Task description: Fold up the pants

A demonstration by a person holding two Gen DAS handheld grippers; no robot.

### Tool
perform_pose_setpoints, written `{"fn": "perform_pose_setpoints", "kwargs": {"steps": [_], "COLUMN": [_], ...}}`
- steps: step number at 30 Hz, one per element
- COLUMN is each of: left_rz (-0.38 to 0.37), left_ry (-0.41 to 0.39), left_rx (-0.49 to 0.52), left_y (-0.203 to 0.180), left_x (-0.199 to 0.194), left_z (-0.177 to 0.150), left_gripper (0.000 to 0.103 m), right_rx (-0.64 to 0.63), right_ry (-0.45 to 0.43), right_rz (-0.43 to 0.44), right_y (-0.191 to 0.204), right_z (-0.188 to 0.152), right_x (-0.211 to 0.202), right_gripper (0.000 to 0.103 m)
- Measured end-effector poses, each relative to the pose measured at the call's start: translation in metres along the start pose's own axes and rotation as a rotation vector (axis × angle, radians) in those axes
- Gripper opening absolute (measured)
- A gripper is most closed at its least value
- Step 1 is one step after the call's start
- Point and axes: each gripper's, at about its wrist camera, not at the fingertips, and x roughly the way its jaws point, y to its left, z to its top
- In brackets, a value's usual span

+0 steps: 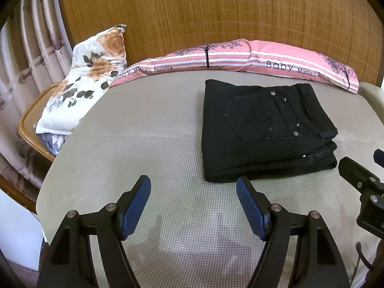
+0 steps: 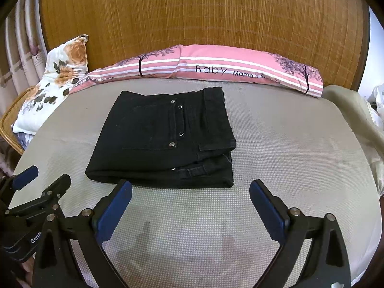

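Pants: the black pants [image 1: 266,132] lie folded into a thick, squarish stack on the grey mattress [image 1: 144,144], back pocket and rivets facing up, waistband to the right.
Left wrist view only: it catches more of the floral pillow [image 1: 88,81], which leans on a wicker chair [image 1: 26,124] beside the bed, with striped curtains [image 1: 31,36] behind.
Right wrist view only: here a beige cushion [image 2: 348,105] shows off the mattress's right edge, and the whole pink "Baby" bolster [image 2: 216,67] runs along the woven headboard [image 2: 204,12].
Left gripper: the left gripper [image 1: 193,187] hovers low over bare mattress, just in front of the stack's near left corner, fingers spread wide and holding nothing.
Right gripper: the right gripper [image 2: 190,189] hangs in front of the stack's near edge, likewise gaping and empty, its left blue pad [image 2: 115,208] close to the fold but not touching.
Side by side: each view sees the other tool at its edge, both level and aimed at the headboard.
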Motion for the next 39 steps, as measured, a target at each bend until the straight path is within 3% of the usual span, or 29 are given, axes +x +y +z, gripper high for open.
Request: {"fn": "perform_pose_setpoints", "kwargs": {"steps": [39], "left_rz": [-0.018], "left_ry": [-0.001], "left_rx": [-0.004], "left_y": [-0.0025], "left_x": [0.0], "left_z": [0.0037], "left_gripper": [0.074], "right_rx": [-0.017], "right_ry": [0.03], "right_rz": [-0.006], "right_y": [-0.0002], "right_z": [0.0001], "right_x": [0.0096], "right_gripper": [0.097]}}
